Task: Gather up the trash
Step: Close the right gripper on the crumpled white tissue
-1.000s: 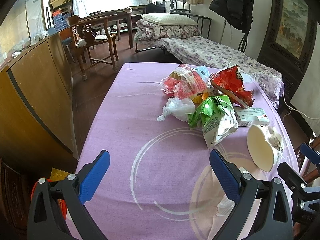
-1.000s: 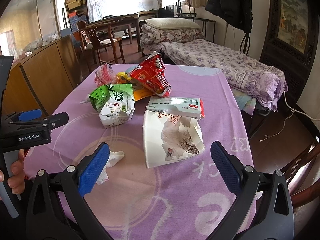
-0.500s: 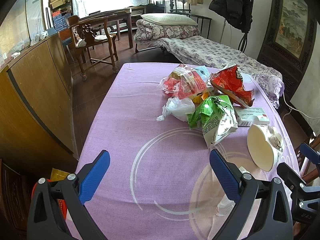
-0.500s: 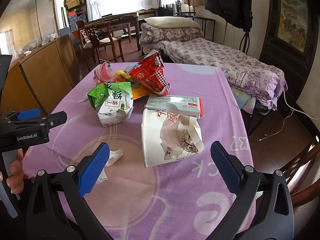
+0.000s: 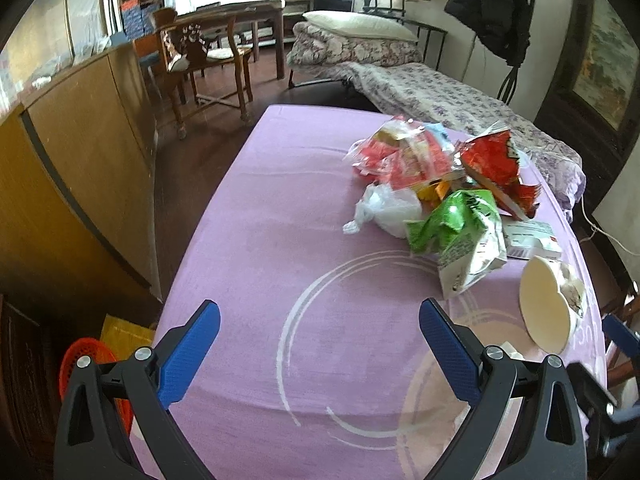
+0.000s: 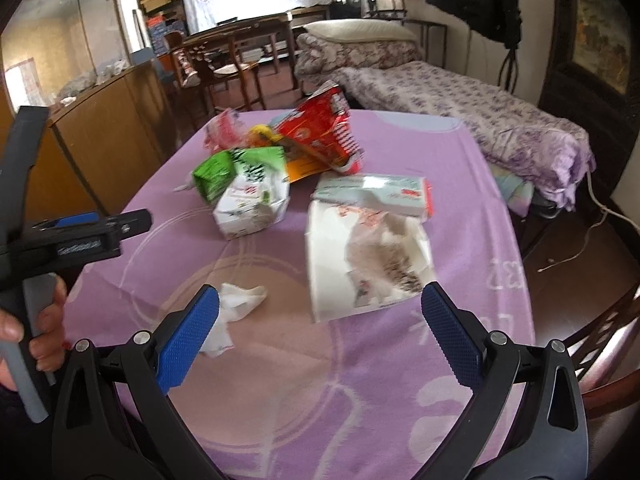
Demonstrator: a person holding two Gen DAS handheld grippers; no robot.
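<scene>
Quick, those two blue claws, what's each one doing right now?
Left gripper: open, holding nothing, above the purple tablecloth.
Right gripper: open, holding nothing, near the crumpled tissue.

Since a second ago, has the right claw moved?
Yes. The right claw has eased forward: the white paper bag now sits lower and nearer between its open jaws, and the view is motion-blurred.

No text reads clearly. Green carton carries dark characters and a small red mark, illegible. White paper bag has red characters, blurred. Flat box shows a red logo, unreadable. Tablecloth has pale letters, upside down, not decipherable. Left gripper lettering smeared.
</scene>
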